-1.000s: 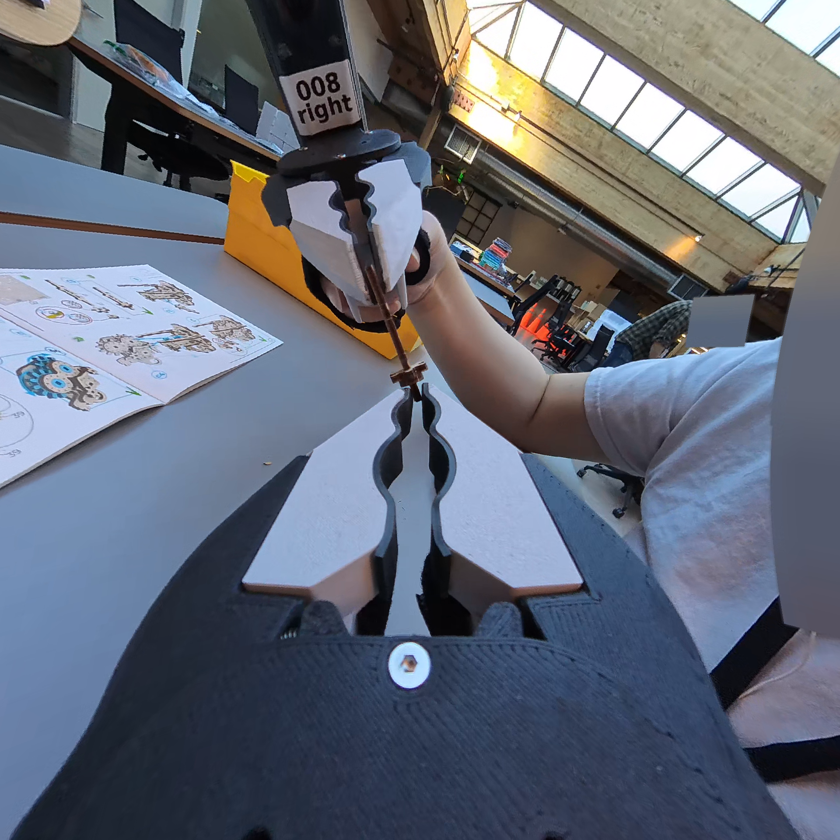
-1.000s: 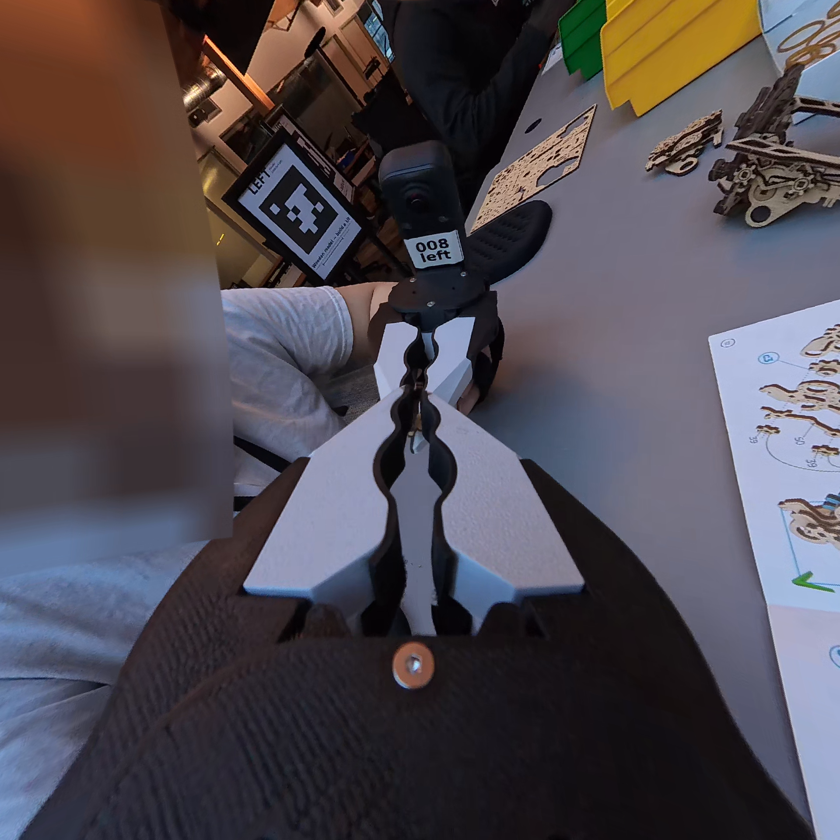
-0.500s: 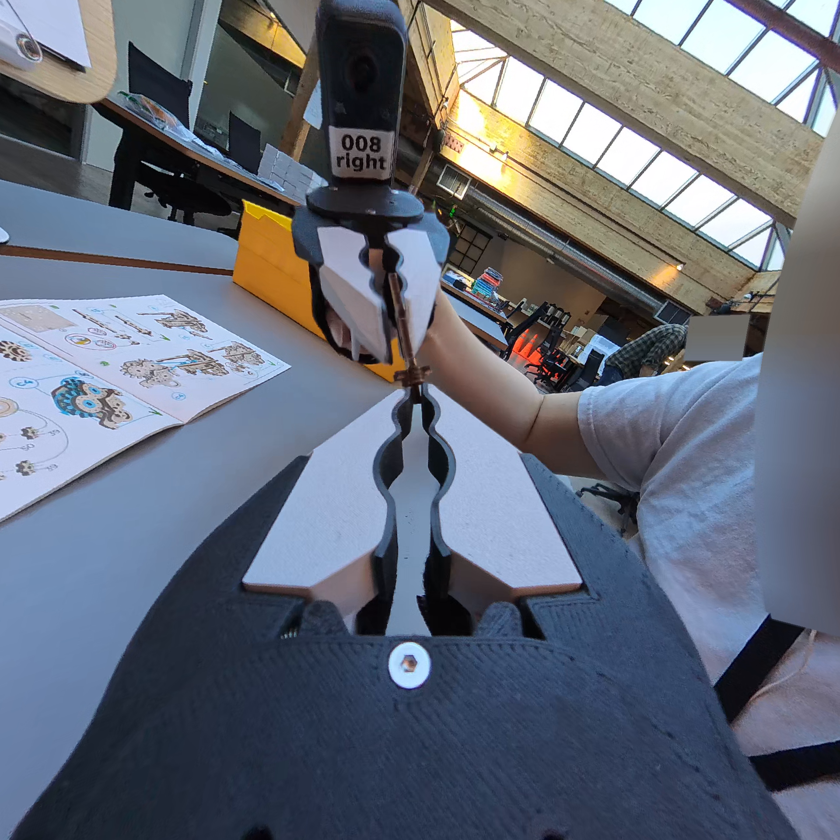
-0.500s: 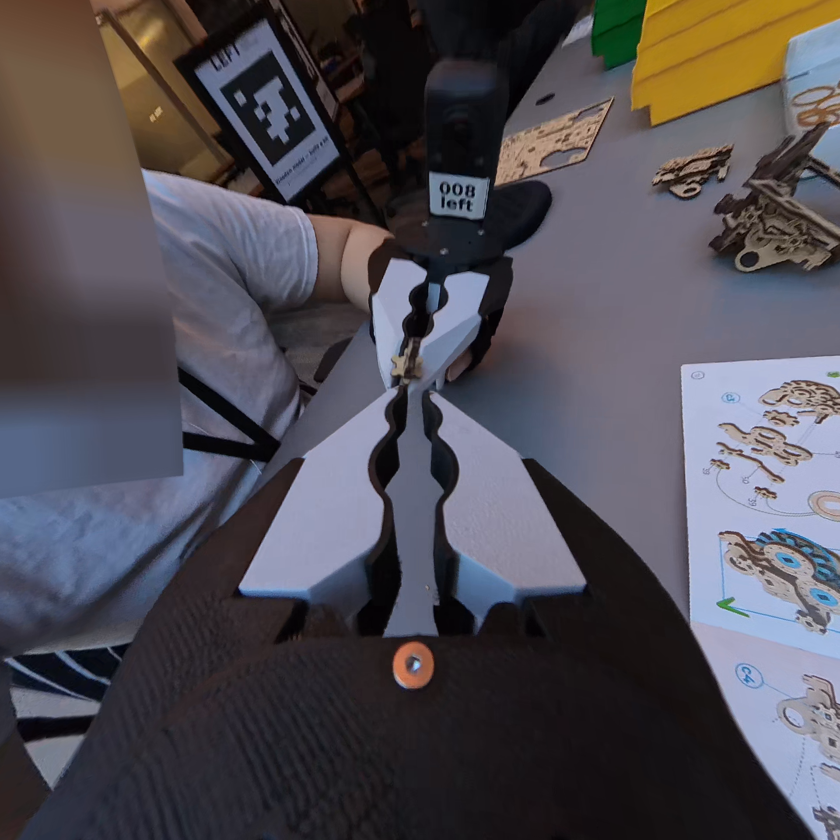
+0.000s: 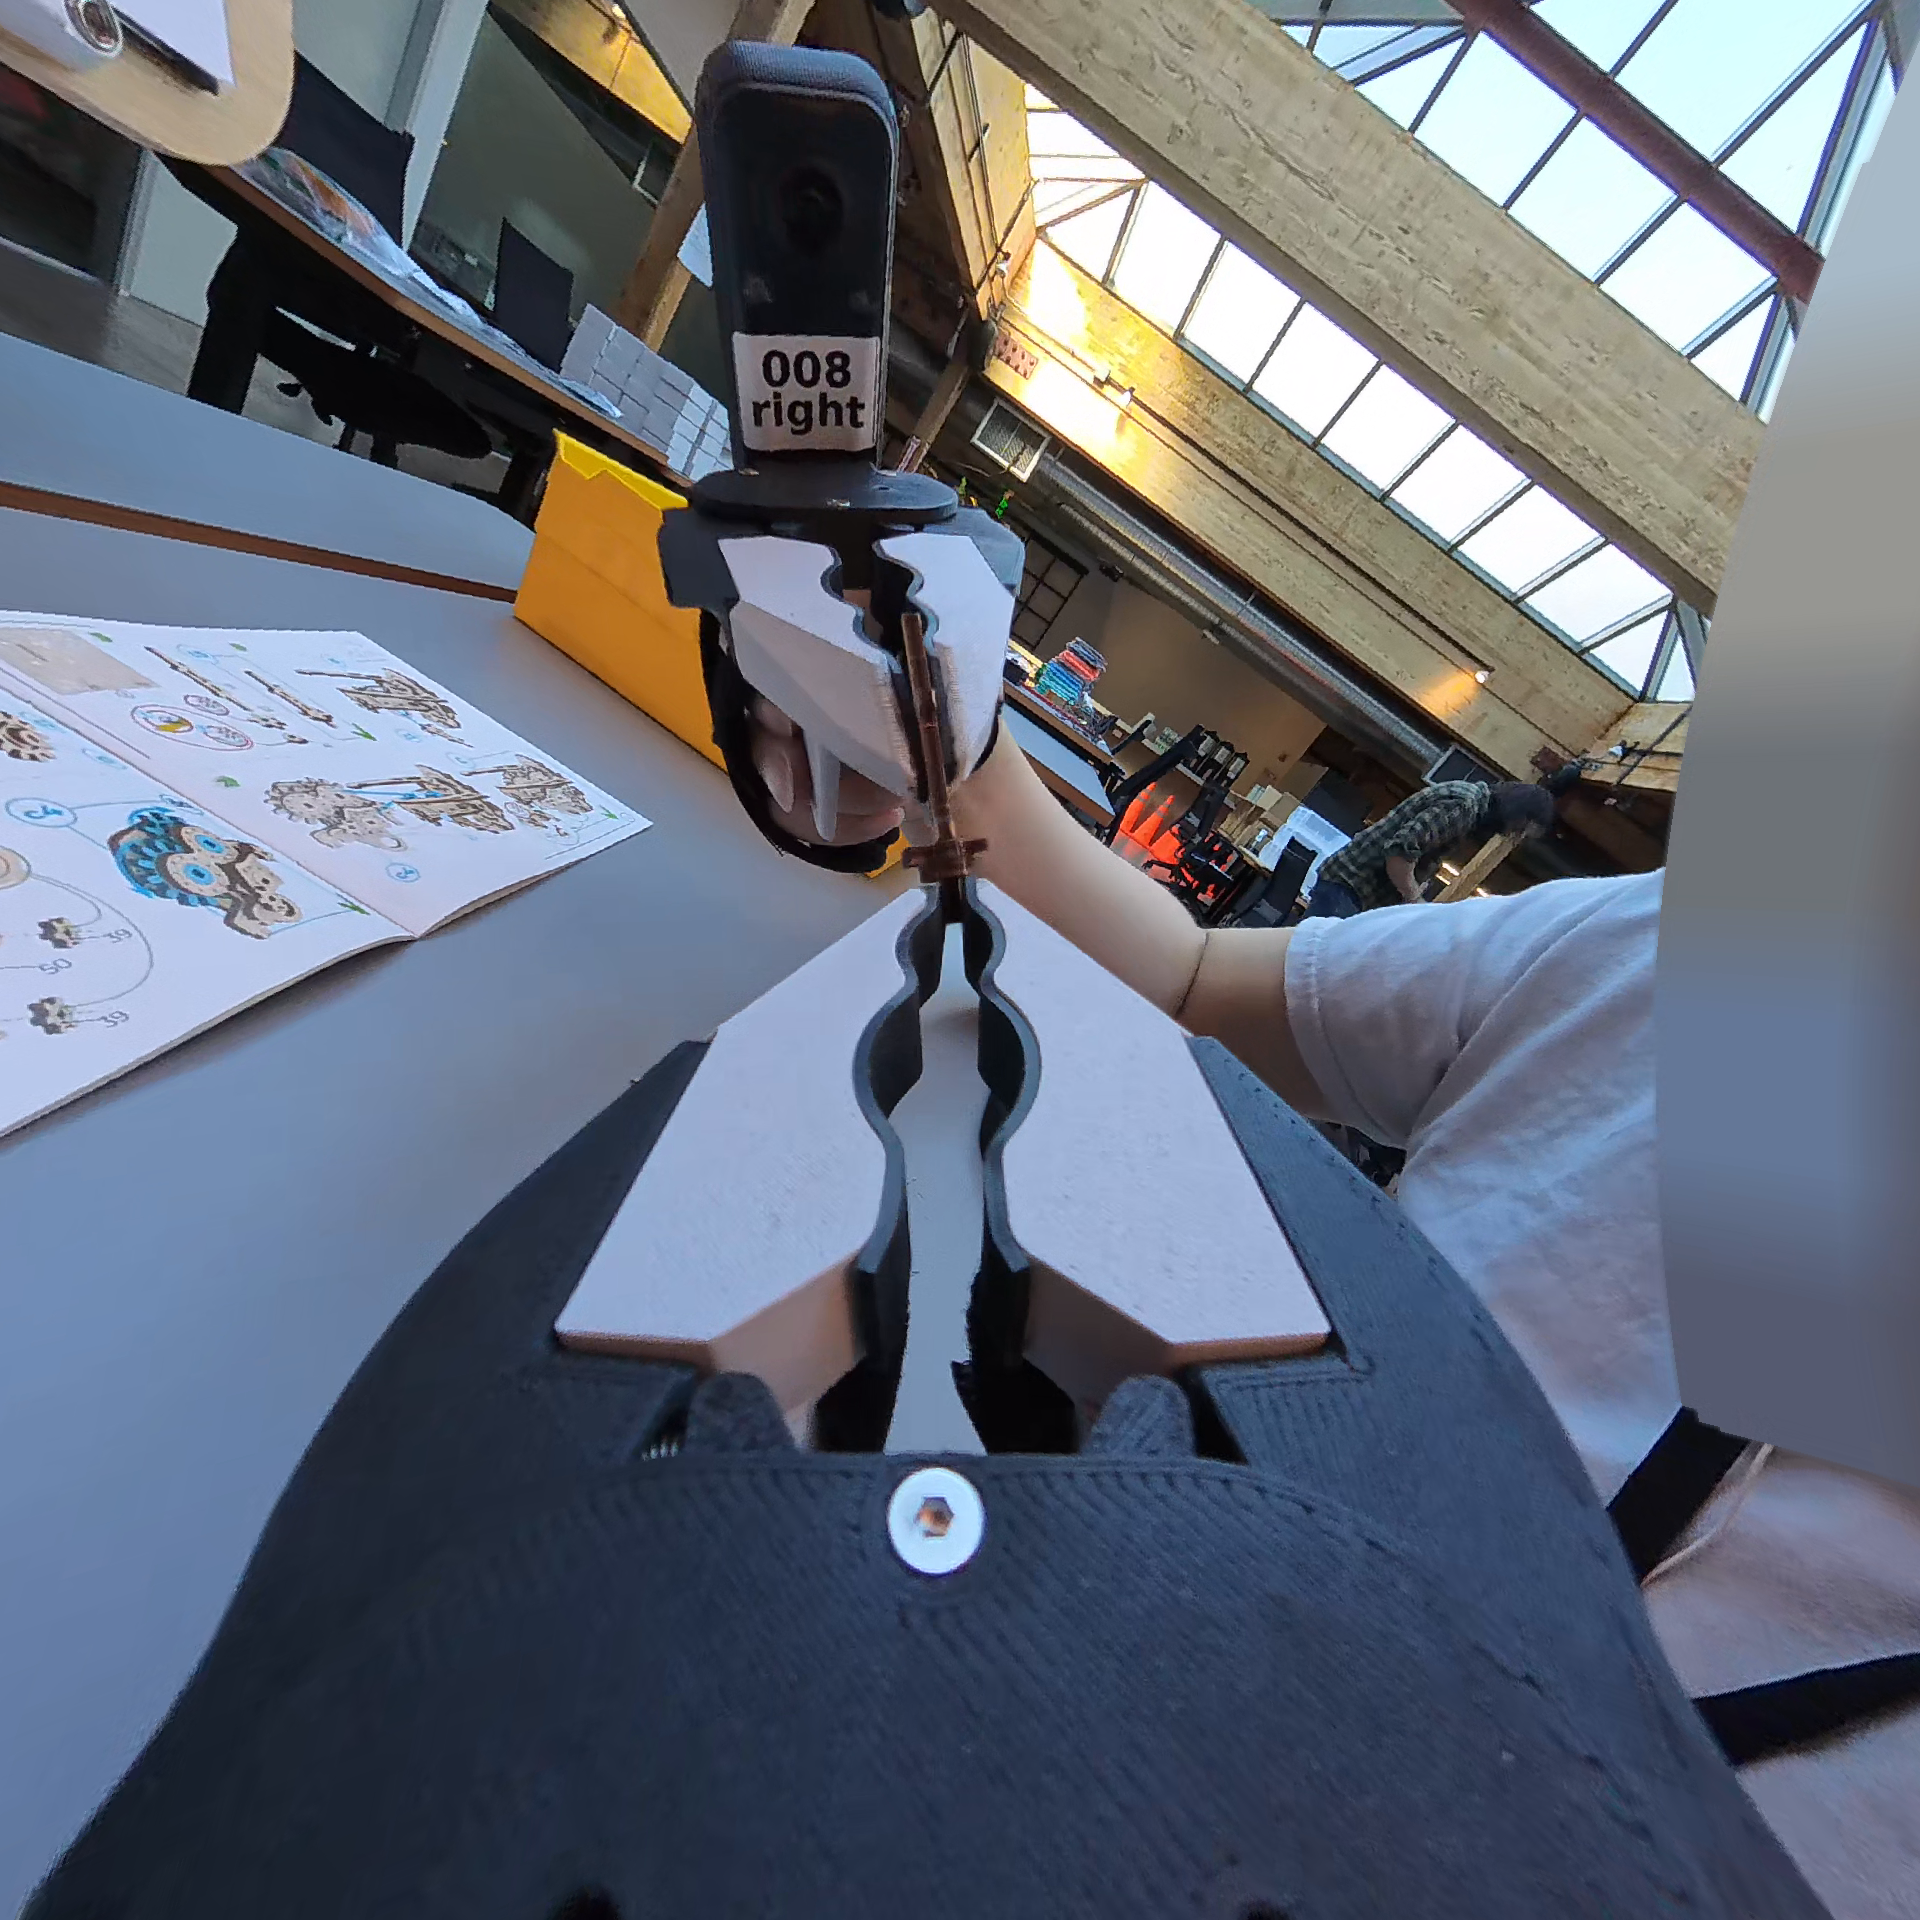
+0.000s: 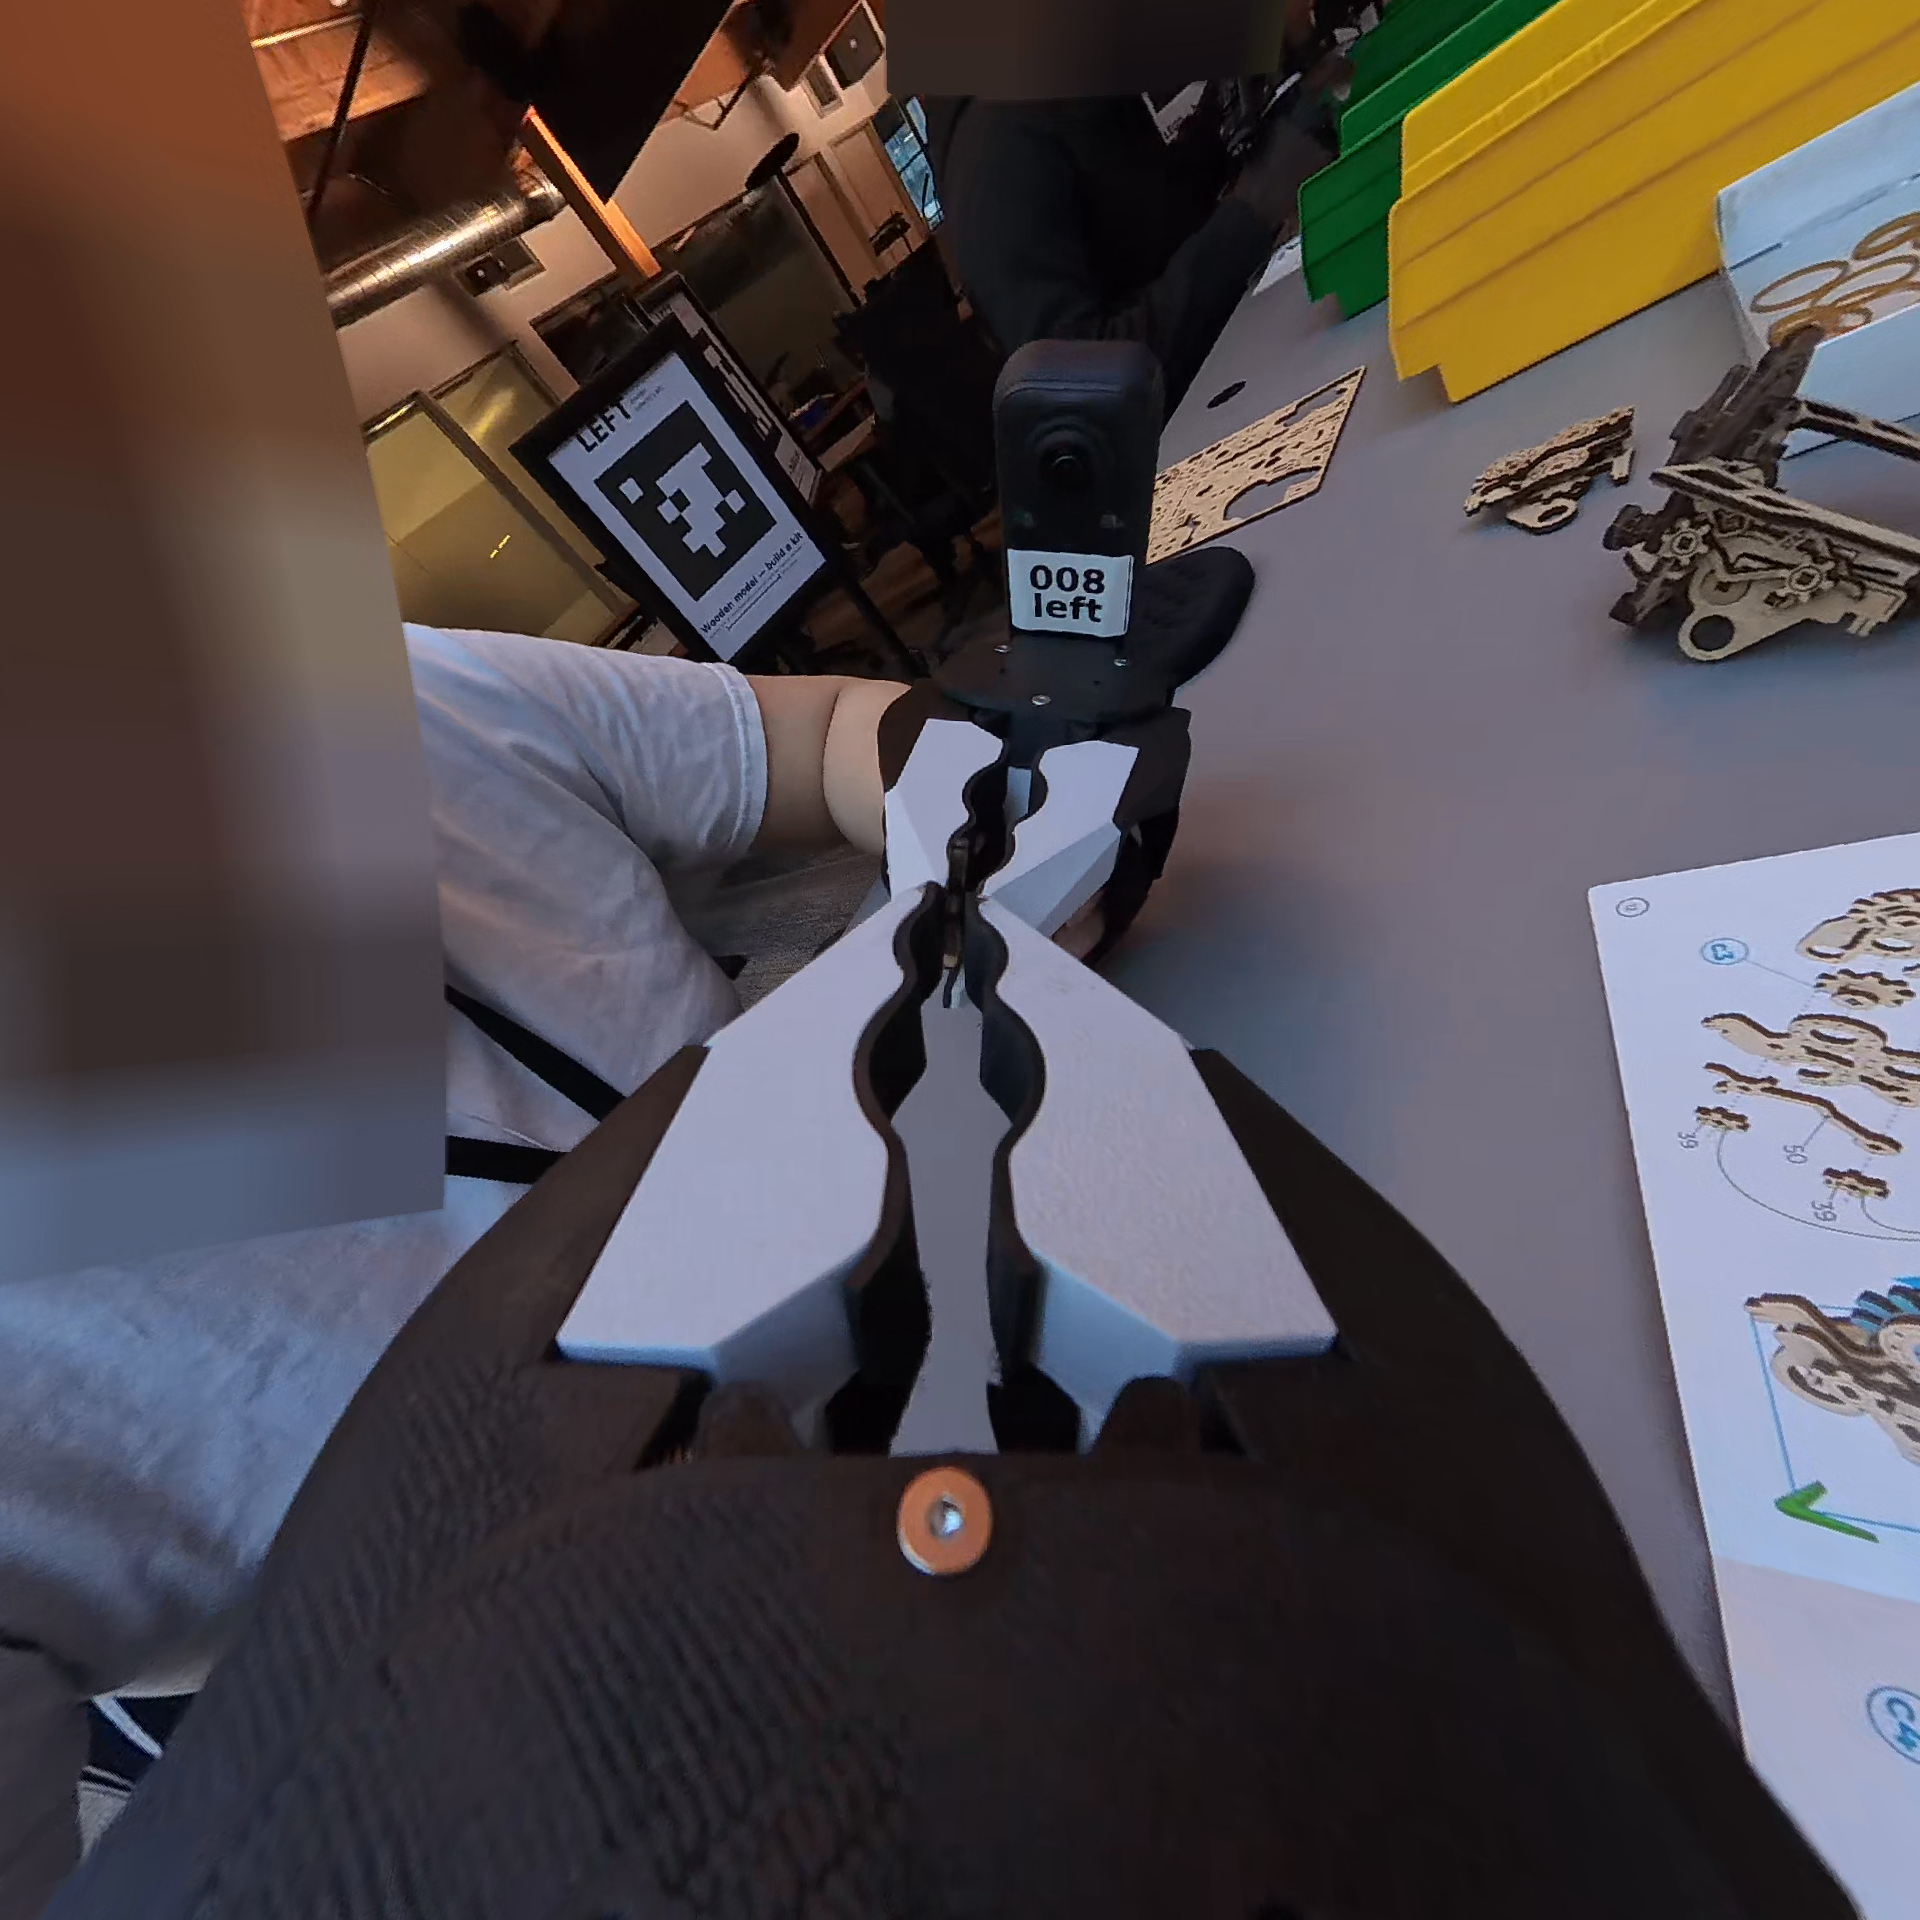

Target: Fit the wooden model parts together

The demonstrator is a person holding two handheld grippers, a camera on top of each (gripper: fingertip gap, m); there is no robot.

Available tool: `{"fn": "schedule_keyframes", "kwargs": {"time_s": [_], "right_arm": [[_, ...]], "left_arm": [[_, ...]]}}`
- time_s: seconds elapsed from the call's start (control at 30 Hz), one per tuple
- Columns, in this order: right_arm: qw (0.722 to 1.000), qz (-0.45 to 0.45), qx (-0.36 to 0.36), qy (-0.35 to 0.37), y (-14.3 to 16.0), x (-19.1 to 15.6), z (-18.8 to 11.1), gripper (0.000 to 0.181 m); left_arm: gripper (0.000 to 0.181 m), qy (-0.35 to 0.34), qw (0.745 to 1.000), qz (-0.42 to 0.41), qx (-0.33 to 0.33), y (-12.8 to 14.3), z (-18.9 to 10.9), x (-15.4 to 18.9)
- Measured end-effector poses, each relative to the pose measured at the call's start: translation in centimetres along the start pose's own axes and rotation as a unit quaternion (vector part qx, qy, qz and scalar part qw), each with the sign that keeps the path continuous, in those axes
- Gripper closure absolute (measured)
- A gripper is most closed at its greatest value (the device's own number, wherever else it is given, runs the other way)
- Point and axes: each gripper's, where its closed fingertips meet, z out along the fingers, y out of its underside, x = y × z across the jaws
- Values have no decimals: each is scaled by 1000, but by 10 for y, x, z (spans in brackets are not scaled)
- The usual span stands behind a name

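My right gripper (image 5: pixel 925 779) faces my left one and is shut on a thin dark wooden rod (image 5: pixel 925 727) that runs down between its white fingers. A small wooden gear (image 5: pixel 940 854) sits on the rod's lower end, right at the tips of my left gripper (image 5: pixel 948 906), which is shut on that end. In the right wrist view my right gripper (image 6: pixel 951 920) meets the left gripper (image 6: pixel 975 878) tip to tip. The rod (image 6: pixel 951 961) lies between the pads. Both are held just above the grey table (image 5: pixel 312 1195).
An open instruction booklet (image 5: pixel 260 790) lies on the table and also shows in the right wrist view (image 6: pixel 1766 1143). A partly built wooden model (image 6: pixel 1756 561), a loose wooden part (image 6: pixel 1548 478), a cut-out part sheet (image 6: pixel 1257 468), a white box (image 6: pixel 1818 239), and yellow (image 6: pixel 1558 187) and green (image 6: pixel 1351 218) bins stand farther off. Both grippers' tips are close together, under 4 cm apart. The partly built wooden model (image 6: pixel 1756 561) is about 25 cm from both grippers' fingertips.
Both grippers stay shut and tip to tip. The right gripper has swung more upright and a little right in the left wrist view, with the rod and gear still between the two.
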Motion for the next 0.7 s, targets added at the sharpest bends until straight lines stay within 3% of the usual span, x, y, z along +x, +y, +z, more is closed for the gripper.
{"fn": "schedule_keyframes", "kwargs": {"time_s": [0.4,0.5,0.53,0.63,0.7], "right_arm": [[1000,25,0,6,10,13,1,181],[997,71,26,1,5,20,0,181],[995,95,34,6,5,27,0,181],[987,145,52,45,11,54,-5,181],[979,191,48,48,20,62,-3,181]], "left_arm": [[181,-9,1000,-12,-22,9,-2,-11],[181,0,999,-39,-19,5,-3,-13],[176,3,998,-58,-28,3,-5,-16],[138,9,991,-109,-79,1,-13,-25],[129,-23,992,-97,-80,-9,-21,-35]]}}
